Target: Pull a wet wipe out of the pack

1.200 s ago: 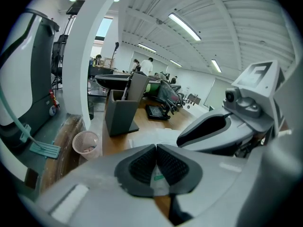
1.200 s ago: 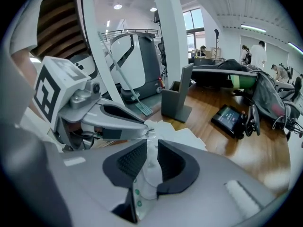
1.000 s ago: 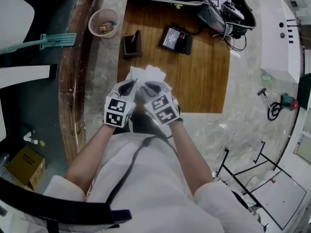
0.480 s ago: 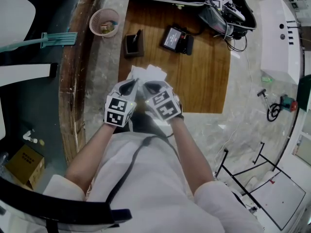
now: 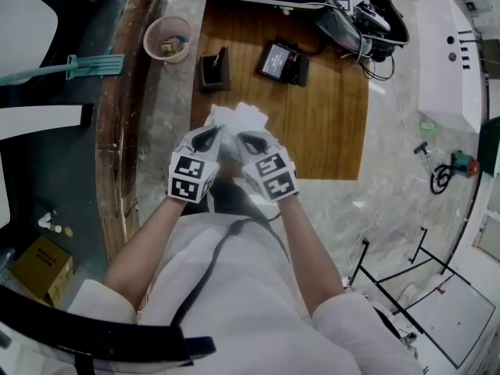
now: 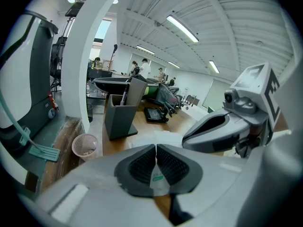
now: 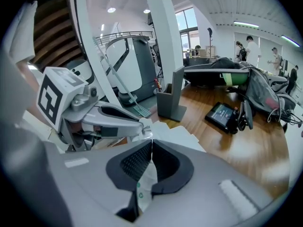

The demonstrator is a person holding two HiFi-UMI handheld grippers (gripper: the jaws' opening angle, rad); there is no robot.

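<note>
Both grippers meet tip to tip above the near edge of the wooden table (image 5: 328, 123). My left gripper (image 5: 211, 141) is shut on a small white wipe pack with green print (image 6: 159, 178), pinched between its dark pads (image 6: 142, 163). My right gripper (image 5: 244, 142) is shut on the same pack (image 7: 144, 181), whose white edge hangs below its pads (image 7: 135, 160). In the head view the pack is hidden between the grippers. White wipes (image 5: 238, 118) lie spread on the table just beyond the tips. The left gripper (image 7: 142, 125) shows in the right gripper view, the right gripper (image 6: 185, 136) in the left one.
On the table stand a grey pen holder (image 5: 212, 72) and a black device (image 5: 283, 62). A dark bag with cables (image 5: 359, 14) lies at the far right. A pink basket (image 5: 166, 37) sits on the floor to the left, near a green mop head (image 5: 94, 64).
My right gripper has shifted slightly right and toward me, its marker cube turning a little. The left gripper and the white wipes on the table have stayed put.
</note>
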